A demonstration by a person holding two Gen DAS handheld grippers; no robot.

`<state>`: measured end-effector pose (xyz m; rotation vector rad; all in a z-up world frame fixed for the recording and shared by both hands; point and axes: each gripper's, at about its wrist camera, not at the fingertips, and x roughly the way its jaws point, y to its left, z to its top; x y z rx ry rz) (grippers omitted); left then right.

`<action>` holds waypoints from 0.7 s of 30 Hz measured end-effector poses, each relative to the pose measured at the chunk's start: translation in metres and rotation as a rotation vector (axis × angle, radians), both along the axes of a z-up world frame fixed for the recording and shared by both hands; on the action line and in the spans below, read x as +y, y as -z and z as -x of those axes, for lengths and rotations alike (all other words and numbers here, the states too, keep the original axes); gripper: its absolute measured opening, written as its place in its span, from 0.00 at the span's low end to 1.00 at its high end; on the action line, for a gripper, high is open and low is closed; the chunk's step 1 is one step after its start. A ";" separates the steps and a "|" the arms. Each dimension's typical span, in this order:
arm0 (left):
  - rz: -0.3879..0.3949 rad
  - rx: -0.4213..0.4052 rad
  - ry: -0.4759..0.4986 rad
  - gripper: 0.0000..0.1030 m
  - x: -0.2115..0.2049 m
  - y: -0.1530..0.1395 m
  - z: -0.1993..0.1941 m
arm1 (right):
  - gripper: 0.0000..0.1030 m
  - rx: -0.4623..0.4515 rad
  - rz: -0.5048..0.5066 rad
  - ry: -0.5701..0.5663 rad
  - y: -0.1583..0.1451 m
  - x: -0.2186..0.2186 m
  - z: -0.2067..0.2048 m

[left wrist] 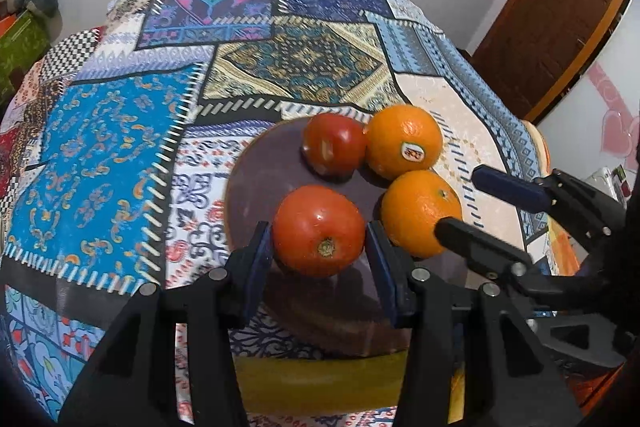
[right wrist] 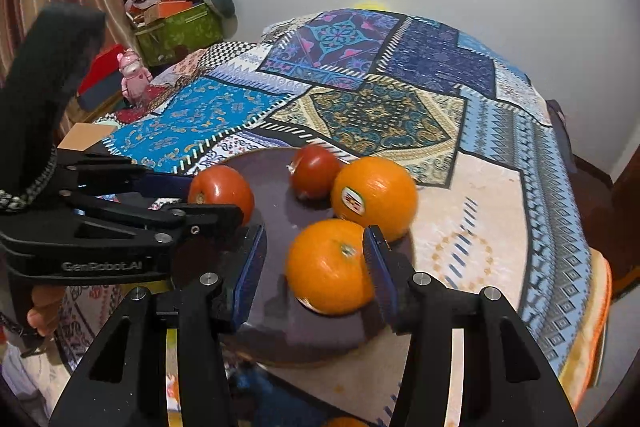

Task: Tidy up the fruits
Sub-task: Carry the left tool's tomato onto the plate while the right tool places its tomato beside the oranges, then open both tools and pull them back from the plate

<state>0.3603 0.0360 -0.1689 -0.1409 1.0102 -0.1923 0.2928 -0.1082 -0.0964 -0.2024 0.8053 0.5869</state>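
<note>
A dark purple plate (left wrist: 256, 179) (right wrist: 272, 171) holds two tomatoes and two oranges. My left gripper (left wrist: 318, 227) (right wrist: 216, 199) is shut on the near tomato (left wrist: 320, 231) (right wrist: 220, 187), a blue pad against each side, low over the plate. The far tomato (left wrist: 334, 143) (right wrist: 314, 171) lies beside the stickered orange (left wrist: 404, 141) (right wrist: 374, 197). In the right wrist view, the near orange (right wrist: 328, 267) (left wrist: 420, 213) sits just ahead of my right gripper (right wrist: 315, 233) (left wrist: 458, 198). That gripper is open, its right pad at the orange's edge and its left pad well clear.
A patchwork cloth (left wrist: 120, 147) (right wrist: 400, 107) covers the round table. Boxes and bags (right wrist: 180, 31) and a pink toy (right wrist: 134, 75) stand beyond its far left. A brown door (left wrist: 560, 27) is at the right. A hand (right wrist: 44, 307) grips the left tool.
</note>
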 end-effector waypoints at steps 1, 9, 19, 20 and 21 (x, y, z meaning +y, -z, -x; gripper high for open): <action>-0.001 0.006 0.004 0.46 -0.002 0.002 -0.001 | 0.46 0.004 -0.004 0.008 0.001 -0.003 0.000; 0.005 -0.018 0.017 0.46 -0.012 -0.007 0.003 | 0.46 0.018 -0.025 0.032 0.002 -0.018 0.006; -0.028 -0.029 0.002 0.50 0.001 -0.023 0.039 | 0.46 0.034 -0.044 0.057 -0.002 -0.033 0.030; -0.031 -0.027 -0.002 0.52 0.002 -0.023 0.044 | 0.46 0.036 -0.046 0.058 -0.002 -0.034 0.033; -0.035 -0.024 -0.009 0.54 0.004 -0.024 0.049 | 0.46 0.040 -0.049 0.061 -0.003 -0.036 0.037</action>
